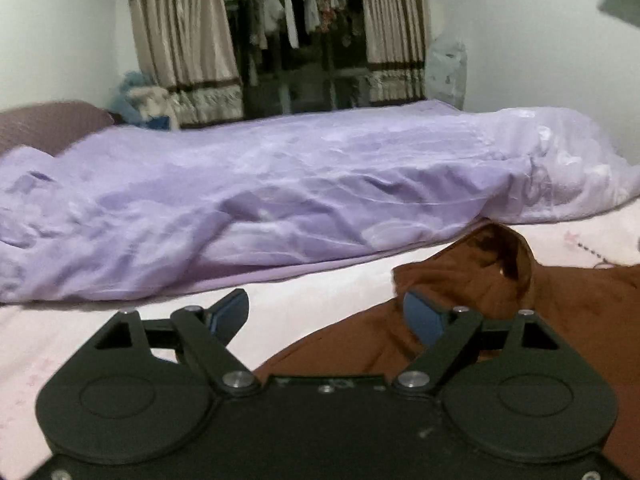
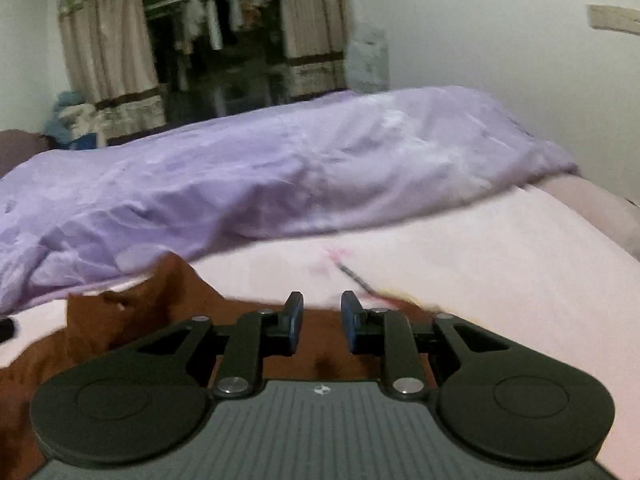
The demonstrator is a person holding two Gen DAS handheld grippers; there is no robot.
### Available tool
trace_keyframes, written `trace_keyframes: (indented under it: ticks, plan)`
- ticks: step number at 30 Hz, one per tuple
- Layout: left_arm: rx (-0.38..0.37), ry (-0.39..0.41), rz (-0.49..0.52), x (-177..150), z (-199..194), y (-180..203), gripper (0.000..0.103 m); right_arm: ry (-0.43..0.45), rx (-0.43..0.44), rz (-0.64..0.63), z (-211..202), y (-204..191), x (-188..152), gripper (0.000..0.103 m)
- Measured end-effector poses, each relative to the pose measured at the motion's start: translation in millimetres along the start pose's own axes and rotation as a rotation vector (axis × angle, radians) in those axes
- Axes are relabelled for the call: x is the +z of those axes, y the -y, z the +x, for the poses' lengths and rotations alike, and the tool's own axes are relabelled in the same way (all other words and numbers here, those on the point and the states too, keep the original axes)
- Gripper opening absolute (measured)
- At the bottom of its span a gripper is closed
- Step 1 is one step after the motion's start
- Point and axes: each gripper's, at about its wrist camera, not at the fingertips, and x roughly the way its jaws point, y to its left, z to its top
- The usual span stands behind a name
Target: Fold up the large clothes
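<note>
A brown garment (image 1: 500, 312) lies rumpled on the pale pink bed sheet (image 1: 312, 300), its collar or hood raised at the far side. My left gripper (image 1: 326, 312) is wide open and empty, over the garment's left edge. In the right wrist view the same brown garment (image 2: 132, 320) lies under and left of my right gripper (image 2: 322, 312). The right gripper's jaws stand partly open with a narrow gap, nothing between them, just above the garment's far edge.
A crumpled lilac duvet (image 1: 280, 200) runs across the bed behind the garment, also in the right wrist view (image 2: 260, 184). Behind it are curtains (image 1: 180, 40), a dark window with hanging laundry and white walls. The bed's right edge (image 2: 608, 216) shows at right.
</note>
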Motion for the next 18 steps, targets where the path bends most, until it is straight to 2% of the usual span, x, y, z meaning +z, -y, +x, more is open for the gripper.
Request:
trace_keyframes:
  ticks: [2, 4, 5, 7, 13, 15, 18]
  plan:
    - [0.014, -0.066, 0.016, -13, 28, 3, 0.086, -0.007, -0.011, -0.033, 22, -6, 0, 0.028]
    - [0.045, -0.191, 0.027, -35, 59, 6, 0.089, -0.072, -0.096, -0.080, 58, -4, -18, 0.028]
    - [0.035, -0.176, 0.006, -36, 59, 3, 0.089, -0.131, -0.094, -0.044, 75, 4, -27, 0.028]
    - [0.035, -0.168, 0.017, -33, 55, 5, 0.088, -0.106, -0.046, 0.030, 70, 16, -23, 0.028]
    - [0.056, -0.179, 0.044, -31, 48, 10, 0.087, -0.116, -0.061, 0.005, 74, 13, -25, 0.029]
    - [0.070, -0.153, 0.052, -17, 29, 7, 0.087, -0.132, -0.075, -0.031, 60, 5, -19, 0.029]
    - [0.044, -0.020, 0.067, -3, -44, 2, 0.087, -0.087, -0.042, -0.086, -5, -2, -10, 0.030]
